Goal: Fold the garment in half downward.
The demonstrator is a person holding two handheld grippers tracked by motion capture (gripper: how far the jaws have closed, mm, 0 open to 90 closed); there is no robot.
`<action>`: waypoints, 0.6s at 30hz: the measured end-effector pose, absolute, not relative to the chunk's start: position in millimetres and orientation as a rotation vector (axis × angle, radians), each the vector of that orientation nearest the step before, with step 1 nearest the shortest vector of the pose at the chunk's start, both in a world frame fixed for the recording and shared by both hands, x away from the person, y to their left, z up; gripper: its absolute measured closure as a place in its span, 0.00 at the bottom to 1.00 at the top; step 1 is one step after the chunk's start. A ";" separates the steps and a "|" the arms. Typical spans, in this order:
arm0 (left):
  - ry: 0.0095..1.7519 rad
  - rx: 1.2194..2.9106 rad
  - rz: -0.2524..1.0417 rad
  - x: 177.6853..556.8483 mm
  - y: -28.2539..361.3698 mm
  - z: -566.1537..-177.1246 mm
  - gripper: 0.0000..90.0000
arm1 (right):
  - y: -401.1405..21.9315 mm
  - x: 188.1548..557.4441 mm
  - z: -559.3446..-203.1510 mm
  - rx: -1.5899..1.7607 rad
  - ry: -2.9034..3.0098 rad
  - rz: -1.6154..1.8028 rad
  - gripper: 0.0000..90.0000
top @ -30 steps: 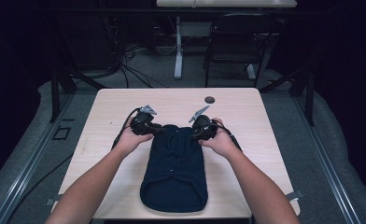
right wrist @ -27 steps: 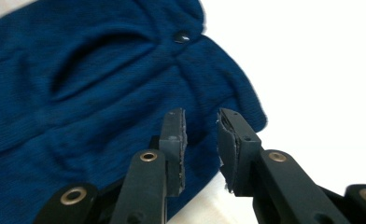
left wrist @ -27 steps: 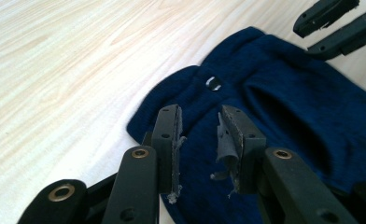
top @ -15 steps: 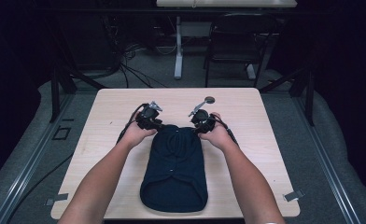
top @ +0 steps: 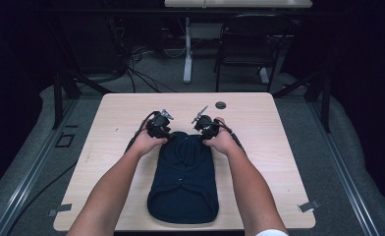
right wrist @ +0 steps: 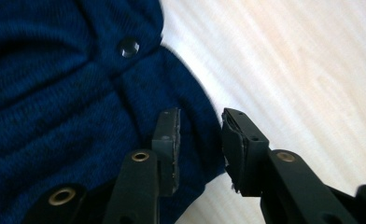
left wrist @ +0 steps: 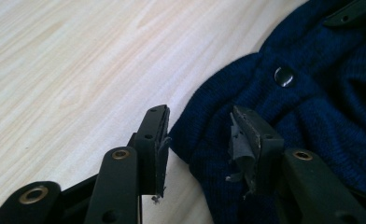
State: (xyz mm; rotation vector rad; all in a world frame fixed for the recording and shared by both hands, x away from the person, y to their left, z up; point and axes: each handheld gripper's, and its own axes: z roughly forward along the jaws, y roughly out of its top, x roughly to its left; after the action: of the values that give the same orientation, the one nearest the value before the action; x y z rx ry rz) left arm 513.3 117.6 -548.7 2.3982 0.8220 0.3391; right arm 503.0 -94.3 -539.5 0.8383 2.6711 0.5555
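A dark blue knitted garment (top: 183, 182) lies folded flat in the middle of the wooden table (top: 279, 162). My left gripper (top: 163, 132) is at its far left corner and my right gripper (top: 204, 129) at its far right corner. In the left gripper view the left gripper (left wrist: 197, 135) has just been opening. The knit's edge (left wrist: 204, 140) lies loose between its parted jaws, near a dark button (left wrist: 284, 76). In the right gripper view the right gripper (right wrist: 200, 135) has also just been opening. The garment's edge (right wrist: 204, 121) sits in its gap, unpressed, below a button (right wrist: 129, 46).
A small dark round thing (top: 221, 105) lies on the table past the grippers. Bare wood stretches on both sides of the garment. Beyond the far edge stand a black chair (top: 244, 54), a desk leg (top: 187, 59) and floor cables (top: 141, 73).
Both hands have come slightly closer together and lower at the garment's far corners. The garment itself lies where it did.
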 end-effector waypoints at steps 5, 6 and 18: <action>0.831 2.417 0.349 514.4 115.4 -556.0 0.63 | -95.6 504.9 -542.2 0.880 2.666 0.540 0.71; 0.827 2.425 0.348 514.5 114.8 -556.1 0.63 | -95.1 504.8 -544.0 0.889 2.661 0.549 0.72; 0.840 2.458 0.317 512.3 110.5 -555.6 0.83 | -100.6 506.5 -546.8 0.915 2.716 0.536 0.84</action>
State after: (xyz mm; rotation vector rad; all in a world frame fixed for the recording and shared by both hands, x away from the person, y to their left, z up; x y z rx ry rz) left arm 512.3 110.5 -555.6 2.4577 0.8396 0.3168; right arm 506.5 -100.6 -546.8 0.9151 2.7161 0.5364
